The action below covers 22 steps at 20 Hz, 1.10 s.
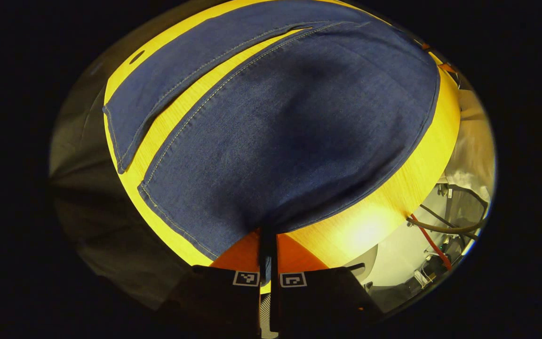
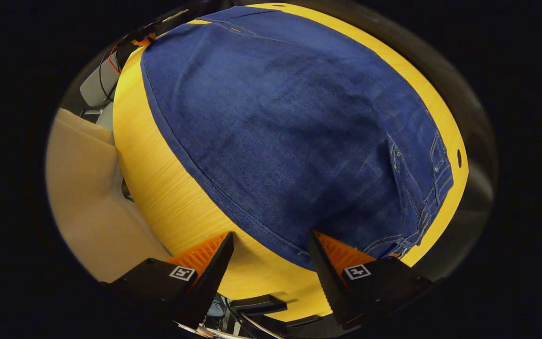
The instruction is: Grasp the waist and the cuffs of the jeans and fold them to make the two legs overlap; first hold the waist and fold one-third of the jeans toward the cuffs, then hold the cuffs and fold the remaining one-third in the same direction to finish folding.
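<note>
Jeans (image 1: 290,136): spread flat on table (image 1: 379,226), legs apart. Left gripper (image 1: 267,256): pinched onto leg edge. Right gripper (image 2: 271,254): wide open, empty, at waist edge. Advice: close right on waist before lifting; raise both together.

Dark blue denim jeans (image 1: 294,136) lie flat on the yellow wooden table (image 1: 393,207), legs apart with bare wood between them. Pale contrast stitching runs along the seams. The waistband (image 2: 433,183) with belt loops sits near the table's far edge.
</note>
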{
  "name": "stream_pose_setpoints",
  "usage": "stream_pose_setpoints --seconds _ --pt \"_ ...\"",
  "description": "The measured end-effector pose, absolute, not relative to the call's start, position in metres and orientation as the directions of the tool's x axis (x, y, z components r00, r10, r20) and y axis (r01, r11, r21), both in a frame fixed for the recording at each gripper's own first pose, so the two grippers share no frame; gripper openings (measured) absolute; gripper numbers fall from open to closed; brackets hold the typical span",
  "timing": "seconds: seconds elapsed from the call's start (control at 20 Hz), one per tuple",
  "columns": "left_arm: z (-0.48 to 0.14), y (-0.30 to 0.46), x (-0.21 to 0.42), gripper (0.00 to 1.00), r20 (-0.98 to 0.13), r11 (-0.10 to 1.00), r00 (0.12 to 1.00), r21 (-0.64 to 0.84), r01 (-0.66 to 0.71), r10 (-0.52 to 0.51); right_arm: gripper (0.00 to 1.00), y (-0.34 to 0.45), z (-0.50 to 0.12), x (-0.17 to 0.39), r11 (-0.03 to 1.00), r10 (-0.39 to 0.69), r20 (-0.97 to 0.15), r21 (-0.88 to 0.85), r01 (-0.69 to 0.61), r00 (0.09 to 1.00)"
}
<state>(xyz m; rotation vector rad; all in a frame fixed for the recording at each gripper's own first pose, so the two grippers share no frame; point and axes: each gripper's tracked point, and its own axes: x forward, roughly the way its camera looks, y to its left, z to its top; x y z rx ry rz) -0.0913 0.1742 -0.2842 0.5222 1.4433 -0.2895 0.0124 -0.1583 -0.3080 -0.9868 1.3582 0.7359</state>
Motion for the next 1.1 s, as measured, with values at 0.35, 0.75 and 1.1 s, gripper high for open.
stream_pose_setpoints --seconds 0.35,0.75,1.1 --pt "-0.285 0.173 -0.09 0.01 -0.986 0.871 0.128 0.152 0.468 0.103 0.92 -0.162 -0.31 0.013 0.435 -0.136 -0.985 -0.159 -0.886 0.109" --pt "-0.285 0.172 -0.09 0.01 -0.988 0.877 0.123 0.139 0.461 0.092 0.78 -0.162 -0.311 0.022 0.491 -0.147 -0.983 -0.171 -0.854 0.112" --pt "-0.284 0.171 -0.09 0.01 -0.991 0.873 0.105 0.118 0.474 0.077 0.3 -0.154 -0.308 0.046 0.559 -0.138 -0.979 -0.204 -0.804 0.152"
